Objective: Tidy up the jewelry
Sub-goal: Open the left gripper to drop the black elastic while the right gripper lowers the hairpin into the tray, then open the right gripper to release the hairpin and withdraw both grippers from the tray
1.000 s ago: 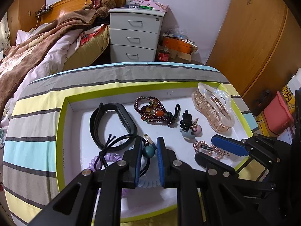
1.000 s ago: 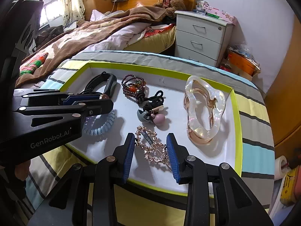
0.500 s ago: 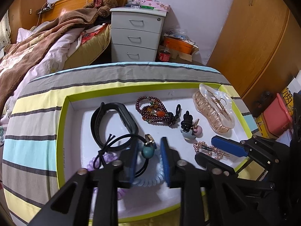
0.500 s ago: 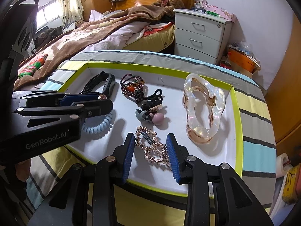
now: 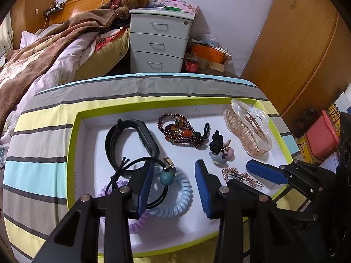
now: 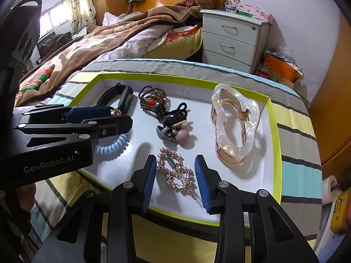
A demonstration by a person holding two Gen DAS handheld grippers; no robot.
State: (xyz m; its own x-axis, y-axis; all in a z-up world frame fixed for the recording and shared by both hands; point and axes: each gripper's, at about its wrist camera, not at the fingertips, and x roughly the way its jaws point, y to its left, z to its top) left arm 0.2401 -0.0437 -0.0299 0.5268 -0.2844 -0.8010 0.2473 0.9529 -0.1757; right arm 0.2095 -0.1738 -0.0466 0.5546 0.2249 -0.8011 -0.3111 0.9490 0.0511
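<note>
A white tray with a lime rim [image 5: 72, 144] holds the jewelry. My left gripper [image 5: 174, 182] is open over a black elastic with a teal bead [image 5: 166, 177], which lies on a blue coil tie [image 5: 179, 201] and a purple coil tie [image 5: 136, 223]. A black wristband [image 5: 131, 140], a dark red bead bracelet [image 5: 177, 131], a black tie with grey and pink charms [image 5: 220, 151] and a clear claw clip [image 5: 248, 127] lie farther back. My right gripper [image 6: 175, 173] is open around a rose-gold rhinestone hair clip [image 6: 177, 173], apart from it.
The tray sits on a striped cloth [image 5: 37, 175]. Behind it are a bed [image 5: 43, 50], a white drawer unit [image 5: 160, 39] and wooden wardrobe doors [image 5: 296, 43]. A pink box [image 5: 322, 135] stands at the right.
My left gripper has opened wide and let go of the black elastic with the teal bead, which now lies on the coil ties. The right gripper has barely moved.
</note>
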